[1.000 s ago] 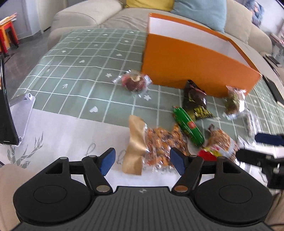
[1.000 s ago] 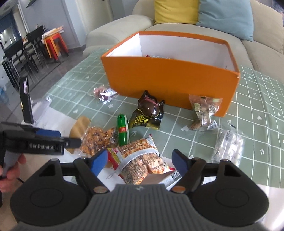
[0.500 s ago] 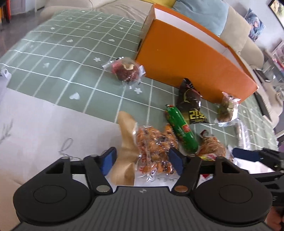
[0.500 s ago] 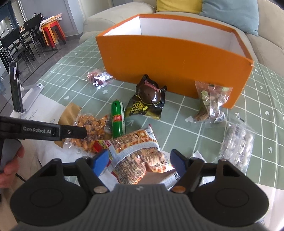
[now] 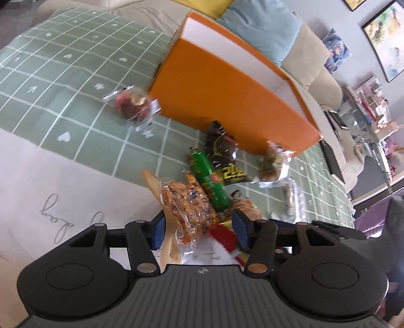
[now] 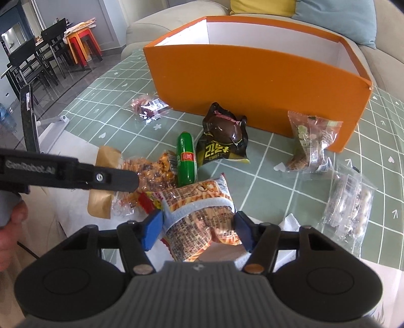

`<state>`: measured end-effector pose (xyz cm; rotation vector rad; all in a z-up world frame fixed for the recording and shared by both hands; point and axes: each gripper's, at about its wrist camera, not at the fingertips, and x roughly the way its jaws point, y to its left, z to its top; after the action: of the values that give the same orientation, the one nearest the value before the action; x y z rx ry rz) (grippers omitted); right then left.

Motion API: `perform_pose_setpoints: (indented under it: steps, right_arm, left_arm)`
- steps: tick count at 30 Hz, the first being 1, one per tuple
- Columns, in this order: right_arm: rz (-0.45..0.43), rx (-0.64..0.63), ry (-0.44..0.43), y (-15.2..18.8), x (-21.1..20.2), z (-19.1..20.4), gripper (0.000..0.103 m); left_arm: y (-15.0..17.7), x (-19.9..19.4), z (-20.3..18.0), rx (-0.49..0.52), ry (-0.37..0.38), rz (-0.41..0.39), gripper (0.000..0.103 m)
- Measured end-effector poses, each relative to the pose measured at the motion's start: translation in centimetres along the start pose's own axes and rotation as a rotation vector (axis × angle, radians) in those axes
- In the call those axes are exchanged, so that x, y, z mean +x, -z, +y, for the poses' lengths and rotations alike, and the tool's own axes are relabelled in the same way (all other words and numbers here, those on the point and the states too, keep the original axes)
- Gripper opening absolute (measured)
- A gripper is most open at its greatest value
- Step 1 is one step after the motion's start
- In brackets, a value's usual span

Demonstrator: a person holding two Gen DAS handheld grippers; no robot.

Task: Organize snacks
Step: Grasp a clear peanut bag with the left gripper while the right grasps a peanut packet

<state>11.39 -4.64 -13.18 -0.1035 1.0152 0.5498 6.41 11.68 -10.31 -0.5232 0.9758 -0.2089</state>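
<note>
On the table, covered by a green checked cloth, snacks are scattered in front of an orange box whose white inside is seen from the right wrist view. The left hand-held gripper is spread wide around a clear nut bag with a brown paper end; its blue pads flank the bag, and whether they touch it cannot be told. The right hand-held gripper is likewise released, its pads set at either side of a peanut bag that is not visibly squeezed. A green sausage lies between the nut bag and a black pack, which rests just before the box wall. A clear bag of mixed snacks leans near the box's right corner, and another clear bag lies flat to the right of it. A small wrapped red snack lies apart near the box's left corner. The left hand-held gripper is seen from the right wrist view as a black bar over the nut bag. Behind the box, a sofa with cushions is seen.
</note>
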Motion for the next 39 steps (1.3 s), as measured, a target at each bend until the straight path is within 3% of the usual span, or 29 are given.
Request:
perform_pose_setpoints:
  steps: [2,5,6,9,20,26,32,39]
  right_arm:
    - [0.0,0.005,0.006,0.0,0.0,-0.1,0.06]
    - [0.001,0.017,0.004,0.0,-0.1,-0.4,0.059]
    - [0.001,0.024,0.005,0.0,-0.2,-0.5,0.058]
    - [0.013,0.05,0.027,-0.1,-0.3,-1.1,0.056]
    - [0.015,0.11,-0.005,-0.4,-0.1,-2.3,0.054]
    - [0.01,0.116,-0.029,-0.7,0.0,-2.8,0.053]
    - [0.009,0.134,-0.05,-0.8,0.0,-3.2,0.052]
    - [0.01,0.138,-0.061,-0.7,-0.1,-3.4,0.051]
  left_arm:
    - [-0.2,-0.1,-0.6,0.008,0.015,-0.002,0.052]
    - [-0.3,-0.4,-1.9,0.039,0.031,-0.021,0.048]
    - [-0.4,-0.5,-2.5,0.059,0.025,-0.029,0.039]
    - [-0.7,-0.5,-4.0,0.117,0.004,-0.038,0.032]
    - [-0.8,2.8,-7.3,0.22,-0.26,-0.017,0.032]
    - [-1.2,3.8,-6.2,0.166,-0.297,0.004,0.033]
    - [-1.7,4.7,-5.2,0.101,-0.303,-0.008,0.045]
    - [-2.2,6.3,-4.0,0.021,-0.272,-0.033,0.051]
